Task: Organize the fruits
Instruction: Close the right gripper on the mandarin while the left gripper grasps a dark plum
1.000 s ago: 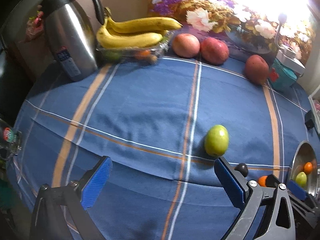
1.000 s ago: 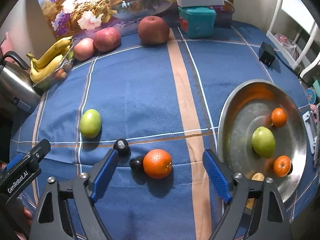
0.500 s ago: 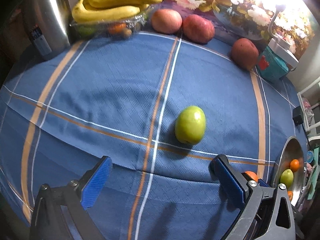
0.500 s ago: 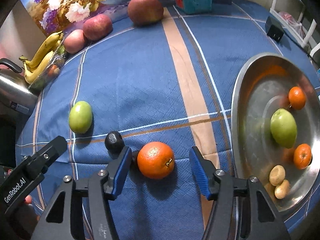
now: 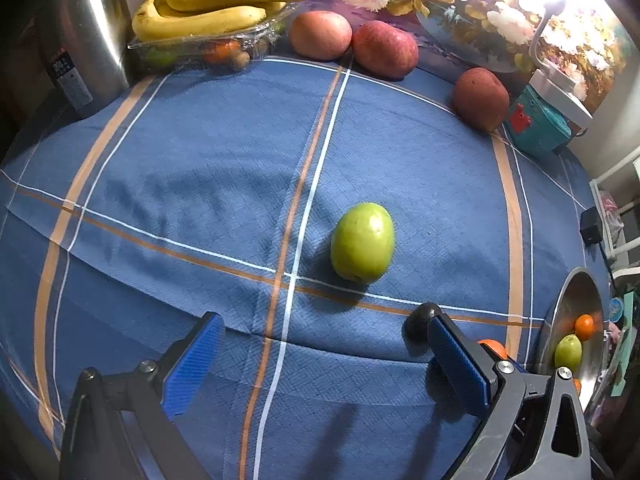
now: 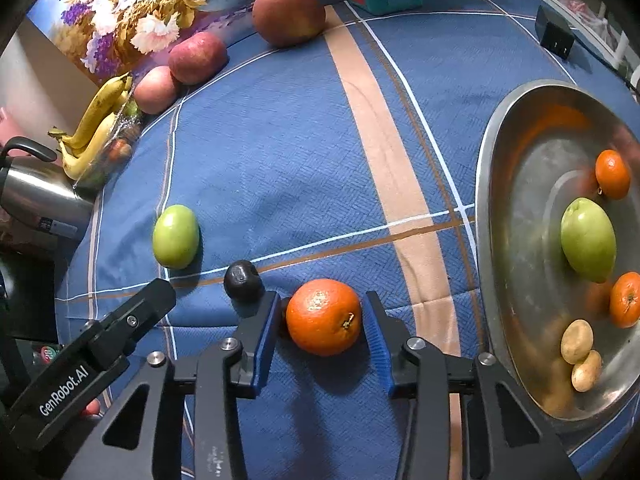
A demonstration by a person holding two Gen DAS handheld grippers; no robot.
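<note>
A large orange (image 6: 323,317) lies on the blue tablecloth between the blue pads of my right gripper (image 6: 320,320); the jaws stand close on both sides of it. A dark plum (image 6: 242,280) lies just left of the left pad. A green fruit (image 5: 362,242) lies on the cloth ahead of my left gripper (image 5: 320,356), which is wide open and empty; it also shows in the right wrist view (image 6: 176,237). A steel bowl (image 6: 516,240) at the right holds small oranges, a green fruit and two small potatoes.
Bananas on a plastic box (image 5: 208,12), a steel kettle (image 5: 86,36), three red apples (image 5: 385,54) and a teal box (image 5: 538,124) line the far edge. A black adapter (image 6: 554,36) lies at the far right. My left gripper shows in the right wrist view (image 6: 100,344).
My right gripper has moved forward and narrowed around the orange. My left gripper has moved toward the green fruit, which now sits nearer and more central in its view.
</note>
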